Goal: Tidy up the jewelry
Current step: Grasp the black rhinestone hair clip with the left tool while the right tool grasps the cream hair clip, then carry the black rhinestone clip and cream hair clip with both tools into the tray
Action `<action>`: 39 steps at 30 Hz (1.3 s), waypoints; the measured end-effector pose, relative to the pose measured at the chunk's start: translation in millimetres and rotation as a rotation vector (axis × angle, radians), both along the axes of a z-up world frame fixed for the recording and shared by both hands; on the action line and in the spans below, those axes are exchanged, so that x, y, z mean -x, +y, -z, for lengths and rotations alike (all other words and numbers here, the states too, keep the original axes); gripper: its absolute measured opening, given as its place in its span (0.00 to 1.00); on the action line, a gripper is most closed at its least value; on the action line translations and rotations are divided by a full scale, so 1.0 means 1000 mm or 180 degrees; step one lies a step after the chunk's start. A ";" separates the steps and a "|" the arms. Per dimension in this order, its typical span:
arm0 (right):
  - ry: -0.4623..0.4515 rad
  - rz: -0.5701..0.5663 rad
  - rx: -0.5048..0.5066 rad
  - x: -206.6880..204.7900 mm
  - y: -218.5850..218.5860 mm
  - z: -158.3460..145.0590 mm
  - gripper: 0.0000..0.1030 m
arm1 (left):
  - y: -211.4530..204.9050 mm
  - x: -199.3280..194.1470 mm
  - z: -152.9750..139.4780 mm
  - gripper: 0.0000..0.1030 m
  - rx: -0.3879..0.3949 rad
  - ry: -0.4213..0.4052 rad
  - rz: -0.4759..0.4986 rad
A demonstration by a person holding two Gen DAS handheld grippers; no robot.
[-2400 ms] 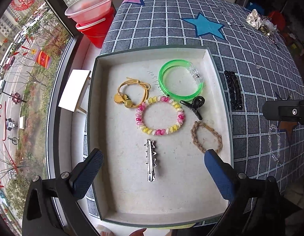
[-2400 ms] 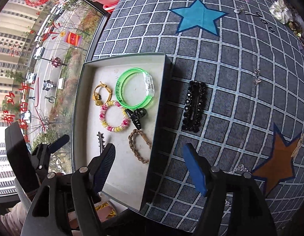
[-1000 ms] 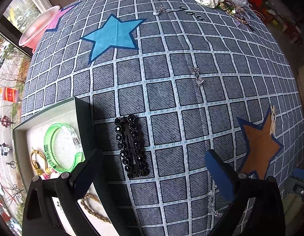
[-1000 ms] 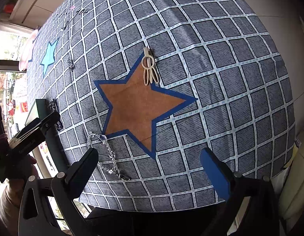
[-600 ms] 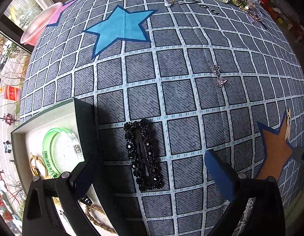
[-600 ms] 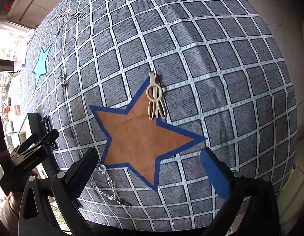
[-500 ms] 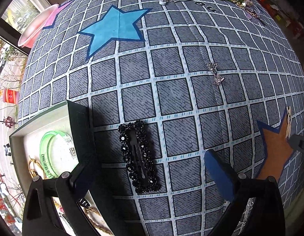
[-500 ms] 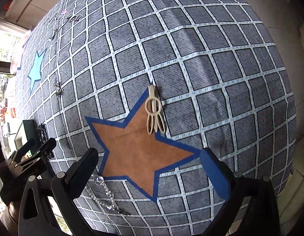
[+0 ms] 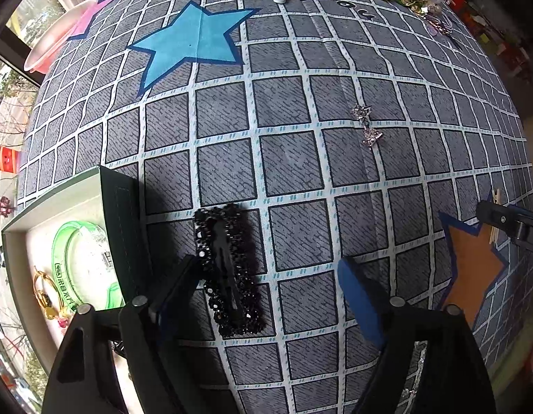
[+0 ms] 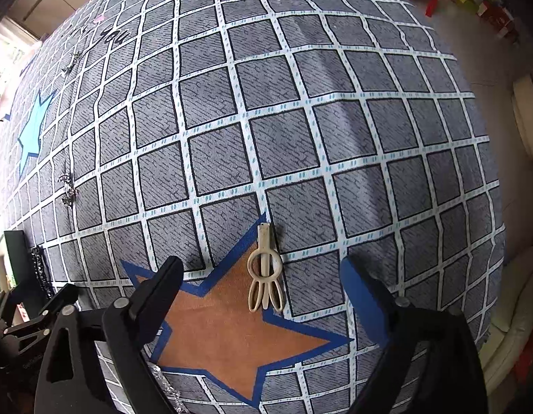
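Now the left tongs (image 9: 270, 283) point down over the checked cloth of the counter (image 9: 290, 100), their jaws closing, with the black beaded hair clip (image 9: 228, 269) lying flat between them; the left finger (image 9: 177, 283) is at the clip's edge, though I cannot tell whether it touches. Just beside the clip on the left sits the open tray (image 9: 125, 227), holding a green bangle (image 9: 59, 269) and a yellow hair tie (image 9: 42, 296). A small silver earring (image 9: 368, 126) lies farther off on the cloth. Meanwhile the right tongs (image 10: 263, 293) are also closing, with a cream hair clip (image 10: 264, 272) lying between the fingers, untouched, at the edge of the orange star (image 10: 225, 331).
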State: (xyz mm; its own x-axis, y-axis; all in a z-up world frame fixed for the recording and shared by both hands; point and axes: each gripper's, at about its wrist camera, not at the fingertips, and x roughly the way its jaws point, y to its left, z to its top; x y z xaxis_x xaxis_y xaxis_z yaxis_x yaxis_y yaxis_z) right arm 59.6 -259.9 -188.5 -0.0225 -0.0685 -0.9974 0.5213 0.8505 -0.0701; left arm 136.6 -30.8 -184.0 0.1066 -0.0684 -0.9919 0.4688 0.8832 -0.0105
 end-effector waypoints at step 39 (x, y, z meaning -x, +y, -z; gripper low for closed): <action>-0.0299 -0.0096 -0.0675 0.064 0.078 -0.060 0.20 | 0.062 0.069 -0.064 0.37 0.0549 0.0013 0.0267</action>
State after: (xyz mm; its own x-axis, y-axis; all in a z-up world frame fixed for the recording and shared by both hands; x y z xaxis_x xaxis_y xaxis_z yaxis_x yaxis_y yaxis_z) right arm -4.9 -182.1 -128.6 0.0700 0.1436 -0.9872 0.4914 0.8563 0.1594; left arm 68.0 31.2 -119.9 0.0894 -0.2460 -0.9651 0.5404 0.8260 -0.1605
